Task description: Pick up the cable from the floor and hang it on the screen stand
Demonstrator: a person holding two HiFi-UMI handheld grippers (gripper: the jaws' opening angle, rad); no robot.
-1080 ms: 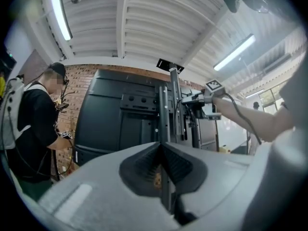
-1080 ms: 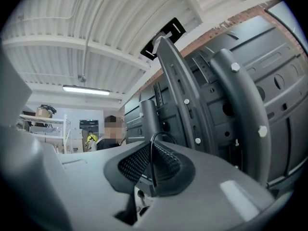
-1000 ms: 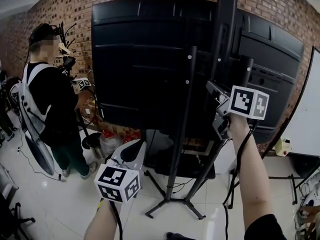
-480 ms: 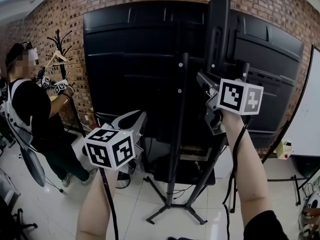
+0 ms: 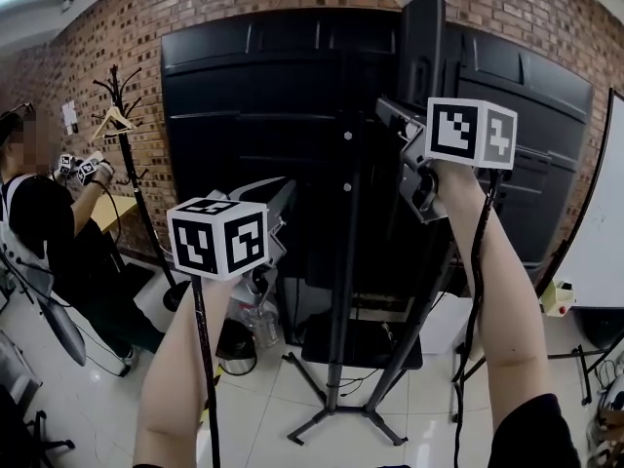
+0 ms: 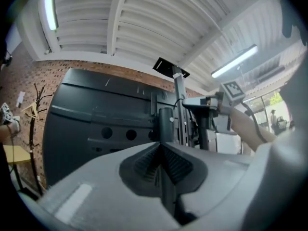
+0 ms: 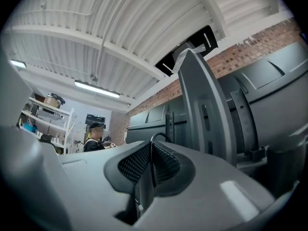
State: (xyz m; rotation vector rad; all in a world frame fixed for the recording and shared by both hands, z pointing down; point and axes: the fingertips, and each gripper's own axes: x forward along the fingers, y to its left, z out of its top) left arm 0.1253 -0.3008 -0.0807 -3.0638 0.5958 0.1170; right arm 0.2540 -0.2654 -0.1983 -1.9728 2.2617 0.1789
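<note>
The right gripper (image 7: 154, 150) was clamped on the thin black cable (image 7: 158, 134). The cable arched up in a small loop out of the seam between the gripper's ribbed pads, close in front of the grey upright of the screen stand (image 7: 204, 105). The left gripper (image 6: 160, 146) had its pads pressed together, and in the head view it sat lower and further left, facing the back of the black screen (image 5: 273, 115); whether it also nipped the cable could not be told.
</note>
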